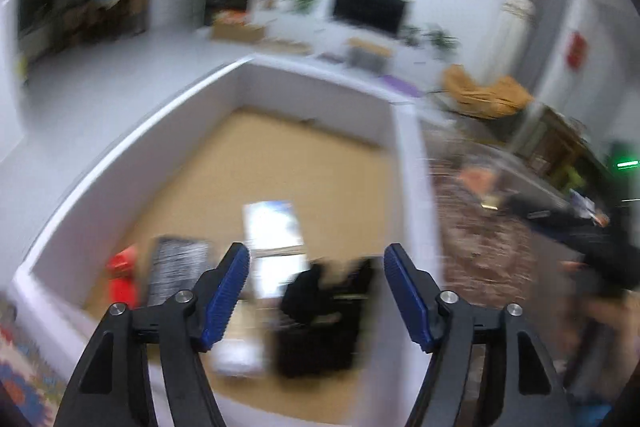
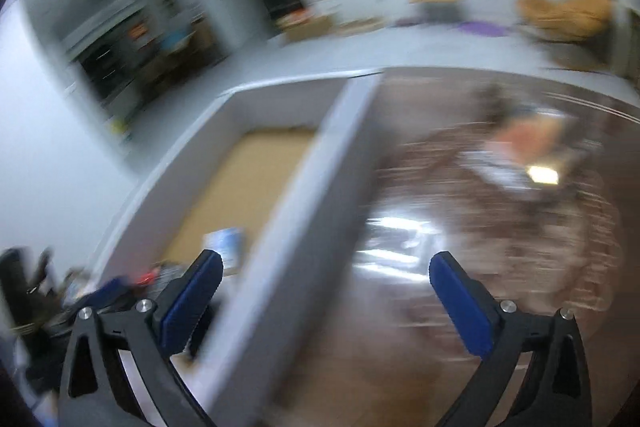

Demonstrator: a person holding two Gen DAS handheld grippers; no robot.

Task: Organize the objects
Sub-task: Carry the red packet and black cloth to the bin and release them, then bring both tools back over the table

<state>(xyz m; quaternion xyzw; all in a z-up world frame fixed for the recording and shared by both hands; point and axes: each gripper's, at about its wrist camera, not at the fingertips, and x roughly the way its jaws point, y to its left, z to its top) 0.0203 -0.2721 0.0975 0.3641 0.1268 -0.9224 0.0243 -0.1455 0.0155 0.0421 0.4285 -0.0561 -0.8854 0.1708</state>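
Observation:
Both views are motion-blurred. A white-walled box [image 1: 406, 163] with a tan floor holds a red object [image 1: 122, 277], a dark patterned card [image 1: 176, 269], a light blue-white booklet [image 1: 272, 227] and a black object [image 1: 320, 307]. My left gripper [image 1: 316, 259] is open and empty above the box, over the black object. My right gripper [image 2: 326, 267] is open and empty, straddling the box's right wall [image 2: 288, 235], above the brown table [image 2: 460, 307]. The booklet [image 2: 226, 241] also shows in the right wrist view.
A blurred orange and white item [image 2: 524, 155] lies on the brown patterned table to the right of the box. A dark sleeve [image 1: 580, 227] reaches over the table. A TV [image 1: 368, 7], plants and an orange chair [image 1: 484, 95] stand beyond.

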